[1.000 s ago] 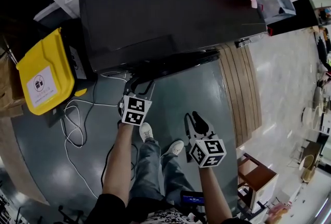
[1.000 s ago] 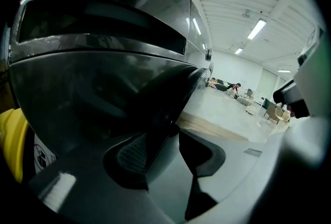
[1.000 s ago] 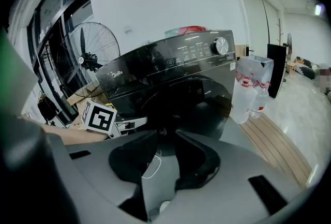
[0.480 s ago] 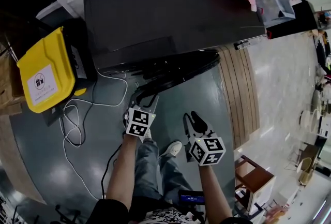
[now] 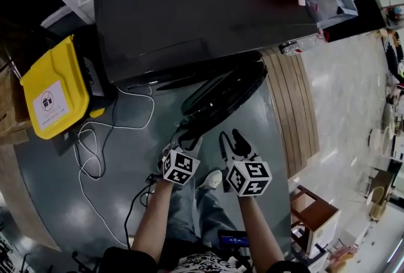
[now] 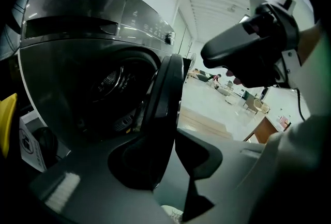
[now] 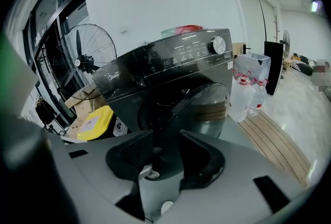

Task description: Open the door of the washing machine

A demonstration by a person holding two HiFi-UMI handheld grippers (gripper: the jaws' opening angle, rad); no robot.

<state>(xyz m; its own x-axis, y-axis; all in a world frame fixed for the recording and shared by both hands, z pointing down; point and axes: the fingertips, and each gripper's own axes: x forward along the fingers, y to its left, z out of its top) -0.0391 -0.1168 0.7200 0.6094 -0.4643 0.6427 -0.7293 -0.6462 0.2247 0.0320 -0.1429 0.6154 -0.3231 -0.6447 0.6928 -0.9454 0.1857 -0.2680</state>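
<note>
The left claw (image 5: pixel 186 133) is closing on the free rim of the door (image 5: pixel 224 98) and pinching it. The door is standing partly swung out from the front of the washing machine (image 5: pixel 189 13).

To do this well, I judge the pull should be following the door's arc about its hinge, with the wrist turning along. A straight tug would be risking a slip off the thin rim.

The right claw (image 5: pixel 230 139) is spreading with nothing between its jaws, just beside the left one and clear of the door.

The door is standing upright on edge. Seen from above, its line is running from the hinge side at the machine's front diagonally out, its free edge pointing toward the person.
</note>
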